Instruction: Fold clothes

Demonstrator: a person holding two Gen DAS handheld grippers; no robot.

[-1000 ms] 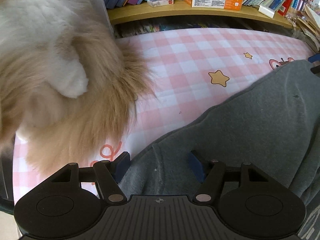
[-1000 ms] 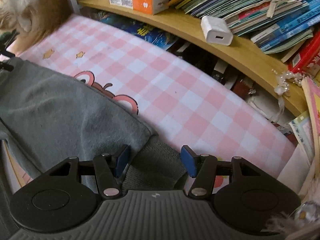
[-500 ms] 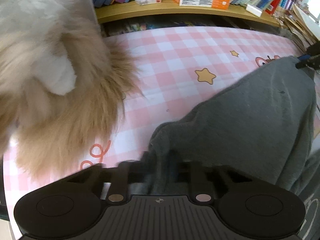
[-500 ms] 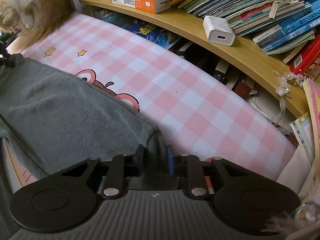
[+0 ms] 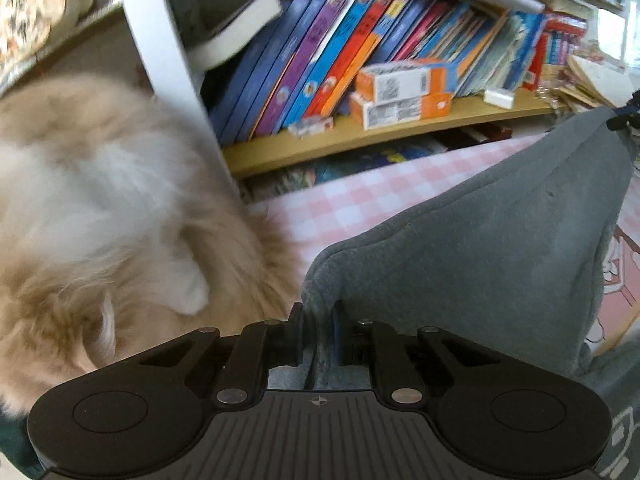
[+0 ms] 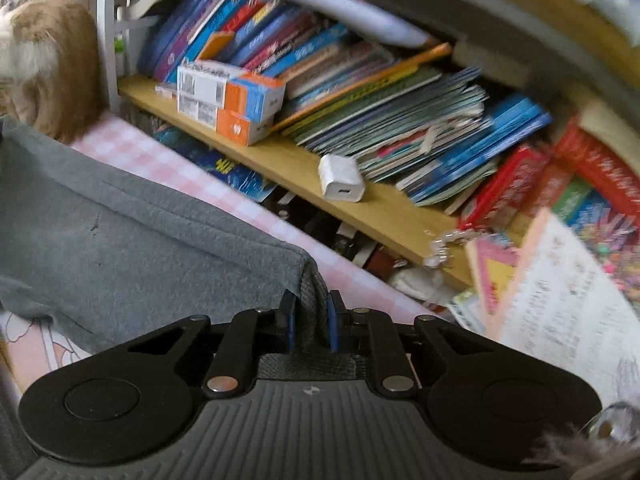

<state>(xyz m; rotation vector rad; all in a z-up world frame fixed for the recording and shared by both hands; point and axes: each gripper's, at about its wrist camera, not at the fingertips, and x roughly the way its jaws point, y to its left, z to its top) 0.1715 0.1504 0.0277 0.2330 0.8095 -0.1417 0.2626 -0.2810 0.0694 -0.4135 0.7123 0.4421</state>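
Garment strung between the two tools, above the bed, shelf beyond.

The left tool (image 5: 318, 330) pinches one corner of the garment (image 5: 480, 248), which spreads ahead and to its right, up to the right tool (image 5: 626, 114) at the far right edge. To the left tool's left, close beside it, sits a furry animal (image 5: 100, 220) on the bed (image 5: 360, 200). The right tool (image 6: 310, 320) grips the other corner; the garment (image 6: 120, 240) runs leftward from it over the bed (image 6: 132, 148). Ahead of both tools, behind the bed, a shelf (image 6: 300, 168) carries books (image 6: 400, 112), two stacked boxes (image 6: 228, 100) and a charger (image 6: 342, 178).
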